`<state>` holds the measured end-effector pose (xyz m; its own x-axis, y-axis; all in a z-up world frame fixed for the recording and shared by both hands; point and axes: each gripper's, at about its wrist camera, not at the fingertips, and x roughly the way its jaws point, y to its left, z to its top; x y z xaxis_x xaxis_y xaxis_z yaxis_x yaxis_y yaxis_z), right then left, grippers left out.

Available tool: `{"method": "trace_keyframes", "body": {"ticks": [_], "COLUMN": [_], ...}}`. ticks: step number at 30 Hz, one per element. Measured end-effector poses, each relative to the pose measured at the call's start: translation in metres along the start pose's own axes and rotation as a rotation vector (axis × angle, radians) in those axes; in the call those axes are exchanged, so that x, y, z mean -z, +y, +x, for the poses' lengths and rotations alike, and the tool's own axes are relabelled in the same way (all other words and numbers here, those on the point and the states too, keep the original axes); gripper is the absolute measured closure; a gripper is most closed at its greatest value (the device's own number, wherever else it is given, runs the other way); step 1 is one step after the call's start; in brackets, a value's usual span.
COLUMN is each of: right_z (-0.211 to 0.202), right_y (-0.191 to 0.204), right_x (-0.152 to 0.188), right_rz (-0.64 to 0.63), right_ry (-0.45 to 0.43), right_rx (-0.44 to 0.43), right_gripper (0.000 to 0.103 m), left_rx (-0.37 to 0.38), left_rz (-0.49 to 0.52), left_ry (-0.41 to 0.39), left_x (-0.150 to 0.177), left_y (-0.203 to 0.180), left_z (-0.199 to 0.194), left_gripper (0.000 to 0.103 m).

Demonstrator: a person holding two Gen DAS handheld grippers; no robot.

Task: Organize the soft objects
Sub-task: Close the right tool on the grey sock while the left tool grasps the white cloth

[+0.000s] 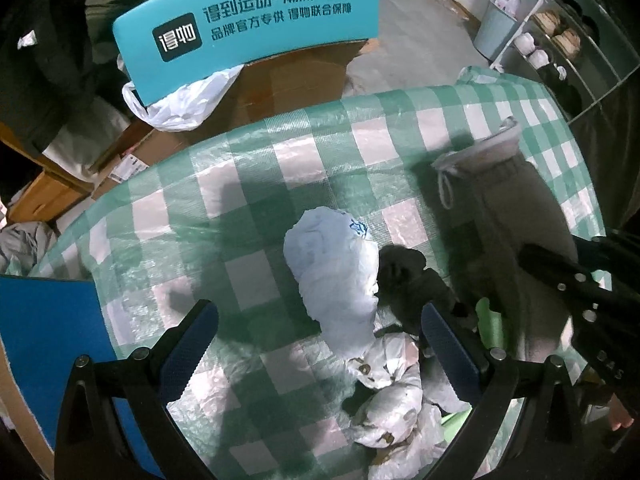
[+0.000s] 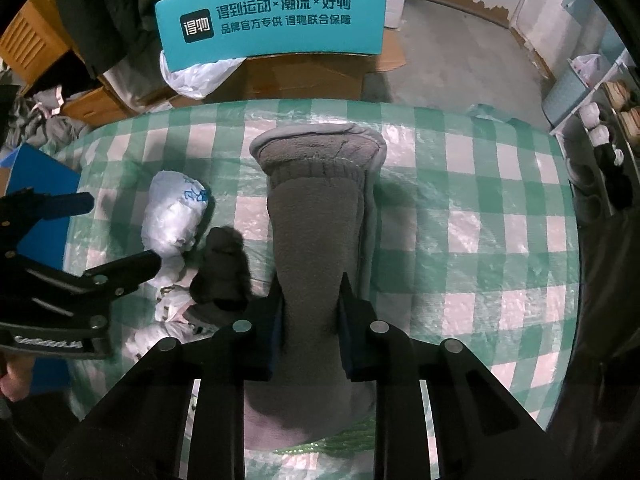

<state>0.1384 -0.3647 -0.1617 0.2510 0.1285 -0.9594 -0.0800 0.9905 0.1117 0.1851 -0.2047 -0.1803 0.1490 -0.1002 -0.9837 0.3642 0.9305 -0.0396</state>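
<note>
Jaws, right: closed on the grey fleece garment [image 2: 316, 216], pads pinching a bunched fold of it near my end; right gripper [image 2: 312, 312] pointing steeply down.
Jaws, left: standing wide, nothing between them; left gripper [image 1: 320, 344] hovers over the white plastic bag [image 1: 336, 264] and the crumpled patterned cloth [image 1: 388, 380].
Item, garment: laid lengthwise on the green-and-white checked cover [image 2: 480, 208], waistband end with its drawstring farthest from me.
Item, dark soft piece [image 2: 224, 264]: between bag and garment, touching the bag.
Background: teal printed box [image 2: 272, 20] on cardboard cartons.

Risks, as I judge them:
- My right grip takes only a fold; lifting could let the fleece slip out or drag it across the slick cover.
- My left jaws, closing here, could take bag and cloth together, or snag the dark piece.
- Both my grippers sit near each other; a careless move could knock them together.
</note>
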Motion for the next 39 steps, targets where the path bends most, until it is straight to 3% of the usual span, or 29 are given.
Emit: {"method": "trace_keyframes", "body": {"ticks": [3, 8, 13, 23, 30, 39], "right_z": [0.0, 0.0, 0.0, -0.011, -0.027, -0.047], "right_y": [-0.003, -0.005, -0.003, 0.0, 0.006, 0.015], "right_x": [0.001, 0.003, 0.003, 0.002, 0.001, 0.003], "right_rz": [0.005, 0.01, 0.0, 0.0, -0.011, -0.026], "right_ry": [-0.001, 0.0, -0.003, -0.024, -0.051, -0.083], "right_rx": [0.004, 0.003, 0.004, -0.008, -0.011, -0.002], "right_gripper": [0.082, 0.082, 0.083, 0.086, 0.086, 0.086], "left_rx": [0.002, -0.004, 0.006, 0.007, -0.043, -0.029], "left_rz": [-0.004, 0.013, 0.037, 0.04, 0.084, 0.064], "left_ry": [0.005, 0.011, 0.047, -0.006, -0.05, -0.095], "left_x": [-0.001, -0.005, -0.004, -0.004, 0.003, 0.018], "left_y": [0.0, -0.003, -0.006, -0.001, -0.007, 0.005], "left_z": [0.007, 0.017, 0.029, 0.01, -0.016, -0.053], "left_gripper": [0.001, 0.02, 0.059, 0.063, 0.063, 0.063]}}
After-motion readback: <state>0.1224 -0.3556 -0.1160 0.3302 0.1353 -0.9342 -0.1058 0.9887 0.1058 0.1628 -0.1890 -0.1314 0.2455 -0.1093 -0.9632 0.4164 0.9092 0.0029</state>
